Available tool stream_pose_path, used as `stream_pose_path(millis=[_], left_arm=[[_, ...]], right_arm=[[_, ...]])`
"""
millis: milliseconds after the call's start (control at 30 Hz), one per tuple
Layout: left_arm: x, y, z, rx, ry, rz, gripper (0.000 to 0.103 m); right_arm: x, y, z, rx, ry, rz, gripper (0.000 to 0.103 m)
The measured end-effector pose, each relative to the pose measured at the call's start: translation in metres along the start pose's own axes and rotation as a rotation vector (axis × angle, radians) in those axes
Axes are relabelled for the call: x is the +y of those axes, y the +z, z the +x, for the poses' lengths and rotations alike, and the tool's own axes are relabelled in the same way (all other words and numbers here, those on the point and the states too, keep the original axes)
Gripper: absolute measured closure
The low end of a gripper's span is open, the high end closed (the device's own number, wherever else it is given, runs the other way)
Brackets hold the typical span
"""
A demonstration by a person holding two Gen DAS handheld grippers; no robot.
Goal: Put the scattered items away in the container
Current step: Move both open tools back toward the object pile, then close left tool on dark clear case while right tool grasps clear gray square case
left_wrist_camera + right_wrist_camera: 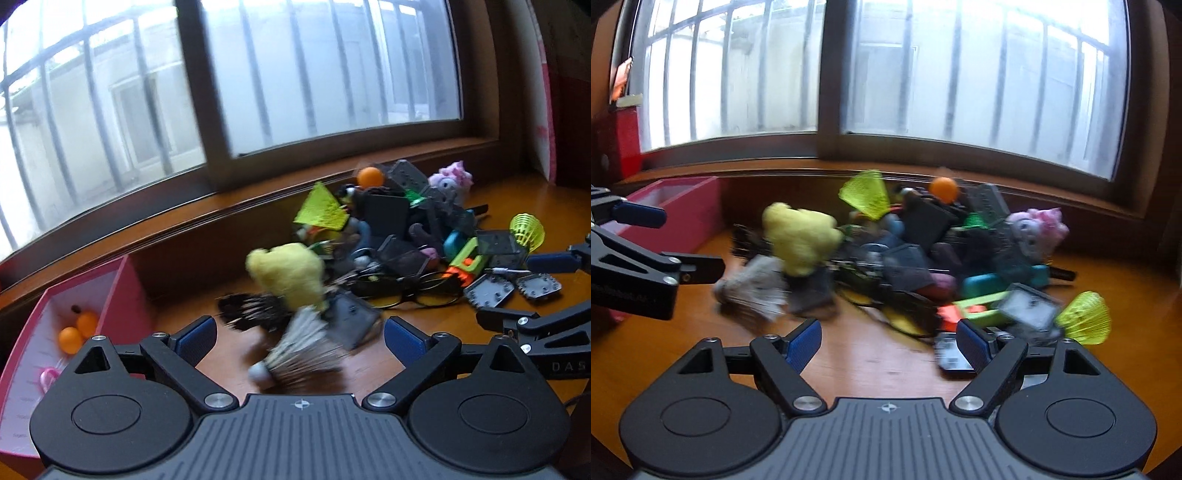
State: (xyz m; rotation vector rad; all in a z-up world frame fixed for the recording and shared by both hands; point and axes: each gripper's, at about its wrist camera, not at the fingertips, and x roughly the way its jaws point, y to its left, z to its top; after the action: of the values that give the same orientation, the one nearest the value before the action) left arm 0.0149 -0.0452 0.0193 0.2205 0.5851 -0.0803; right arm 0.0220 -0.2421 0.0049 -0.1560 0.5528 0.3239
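While wide apart, left claw (299, 339) | white shuttlecock (295, 354) between, untouched

left wrist: low, close, faces window | right wrist: same | shared: toy pile (399, 236)

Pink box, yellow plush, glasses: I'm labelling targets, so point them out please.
Pink box (122, 291): left wrist view, right outer wall.
Yellow plush (288, 275): left wrist view, body middle.
Glasses (430, 295): left wrist view, yellowish lens.

A pink box (122, 291) on my left, open, holds two orange balls (77, 330). The jumbled toy pile (399, 240) lies beside it, a white shuttlecock (303, 350), blurred, perhaps nearest me.
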Motion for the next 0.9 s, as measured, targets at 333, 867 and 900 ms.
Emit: stream_pose_path(millis=[333,867,900], left_arm=[[-0.069,0.022,0.021,0.019,0.020,0.033,0.003],[-0.107,0.055,0.103,0.110,0.039,-0.056,0.003],[-0.109,0.055,0.109,0.118,0.042,-0.040,0.003]], right_arm=[[-0.088,-0.009,0.018,-0.001,-0.017,-0.016,0.021],[-0.139,0.008,0.056,-0.028,0.065,-0.173,0.021],[-0.140,0.008,0.059,-0.024,0.075,-0.177,0.021]])
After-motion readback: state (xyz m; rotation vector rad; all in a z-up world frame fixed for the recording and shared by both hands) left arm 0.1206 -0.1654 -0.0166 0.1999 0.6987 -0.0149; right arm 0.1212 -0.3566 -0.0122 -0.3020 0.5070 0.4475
